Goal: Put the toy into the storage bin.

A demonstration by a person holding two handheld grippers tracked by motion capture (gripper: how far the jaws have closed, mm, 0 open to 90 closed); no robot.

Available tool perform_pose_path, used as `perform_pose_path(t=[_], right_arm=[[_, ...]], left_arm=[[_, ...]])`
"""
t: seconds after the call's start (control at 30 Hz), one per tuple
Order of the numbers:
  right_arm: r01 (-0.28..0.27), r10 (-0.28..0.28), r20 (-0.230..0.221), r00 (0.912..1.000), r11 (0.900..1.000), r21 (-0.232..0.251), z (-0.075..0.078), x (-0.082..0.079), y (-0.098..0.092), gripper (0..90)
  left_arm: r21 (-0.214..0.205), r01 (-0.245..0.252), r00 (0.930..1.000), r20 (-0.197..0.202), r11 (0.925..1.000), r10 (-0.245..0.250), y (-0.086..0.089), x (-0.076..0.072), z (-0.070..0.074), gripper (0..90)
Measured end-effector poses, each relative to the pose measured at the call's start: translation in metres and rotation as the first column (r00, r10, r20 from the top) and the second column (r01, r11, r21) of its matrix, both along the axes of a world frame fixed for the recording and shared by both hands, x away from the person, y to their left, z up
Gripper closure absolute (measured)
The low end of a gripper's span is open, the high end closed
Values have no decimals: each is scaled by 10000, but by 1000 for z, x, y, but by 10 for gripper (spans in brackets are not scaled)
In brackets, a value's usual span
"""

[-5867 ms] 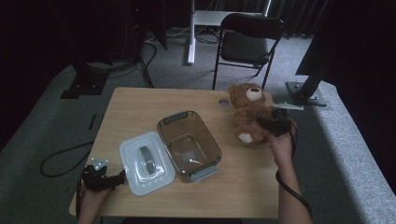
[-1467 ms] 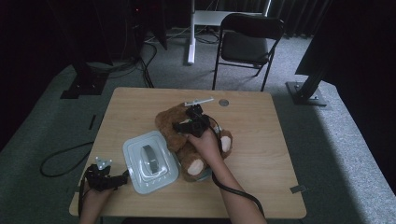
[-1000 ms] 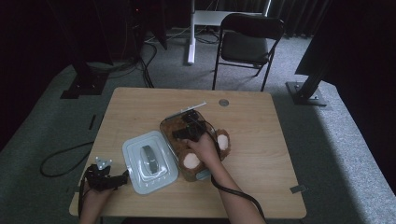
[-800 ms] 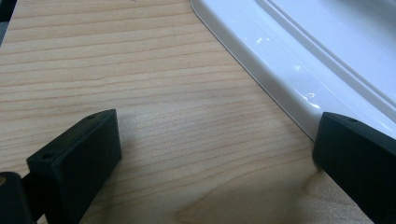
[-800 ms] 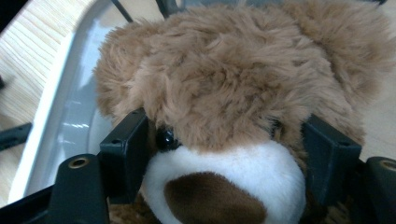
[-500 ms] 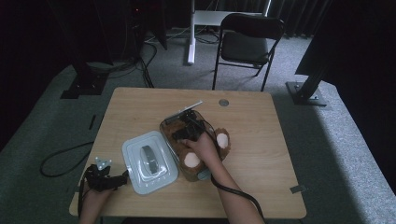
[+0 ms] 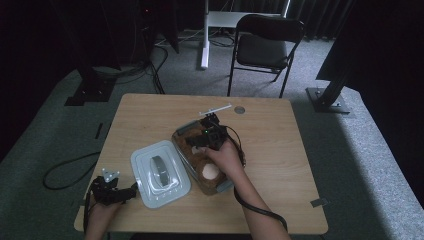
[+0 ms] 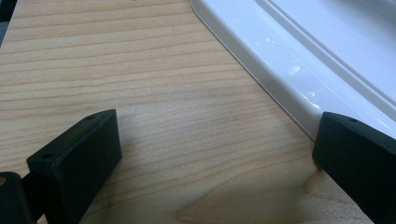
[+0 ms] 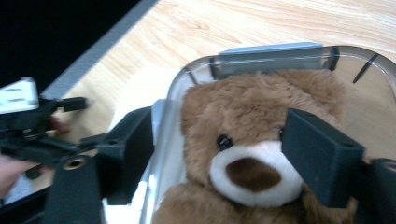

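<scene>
Brown plush teddy bear (image 9: 252,154) is laid in the clear plastic container (image 9: 280,58).

The right gripper (image 7: 202,136) is held spread above the bear's face, apparently untouching, jaws just narrowed; the left gripper (image 8: 210,158) is spread at the white lid's (image 8: 299,65) seven o'clock.

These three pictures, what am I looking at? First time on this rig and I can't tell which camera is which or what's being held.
A person works at a wooden table with a hand-held two-jaw tool in each hand. The high view looks down from above. The other two cameras ride on the tools, looking along their black jaws. The right gripper hangs over a teddy bear lying in a clear container; its jaws stand apart either side of the bear's face, and whether they touch it is unclear. The left gripper rests open on the table beside the white lid, holding nothing.
</scene>
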State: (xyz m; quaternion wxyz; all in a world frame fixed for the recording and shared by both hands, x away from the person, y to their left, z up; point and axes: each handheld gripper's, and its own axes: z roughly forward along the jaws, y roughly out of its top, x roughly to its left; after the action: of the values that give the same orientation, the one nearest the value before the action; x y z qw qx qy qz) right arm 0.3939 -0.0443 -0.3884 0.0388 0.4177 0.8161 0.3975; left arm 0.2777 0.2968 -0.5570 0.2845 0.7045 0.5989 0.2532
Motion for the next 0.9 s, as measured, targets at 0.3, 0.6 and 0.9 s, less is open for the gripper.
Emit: perform_pose_path(t=[0.3,0.6,0.9], right_arm=[[312,-326,430,9985,9989,340,8,-15,-47,283],[449,-484,649,9967,9975,543,8,-37,-82,288],[525,-580,978,9935,9969,584,8,-69,-121,398]], left_arm=[[0,1,10000,1,10000,-1,0,0,0,18],[2,2,10000,1,10000,-2,0,0,0,18],[3,9,10000,-13,10000,-9,0,0,0,18]])
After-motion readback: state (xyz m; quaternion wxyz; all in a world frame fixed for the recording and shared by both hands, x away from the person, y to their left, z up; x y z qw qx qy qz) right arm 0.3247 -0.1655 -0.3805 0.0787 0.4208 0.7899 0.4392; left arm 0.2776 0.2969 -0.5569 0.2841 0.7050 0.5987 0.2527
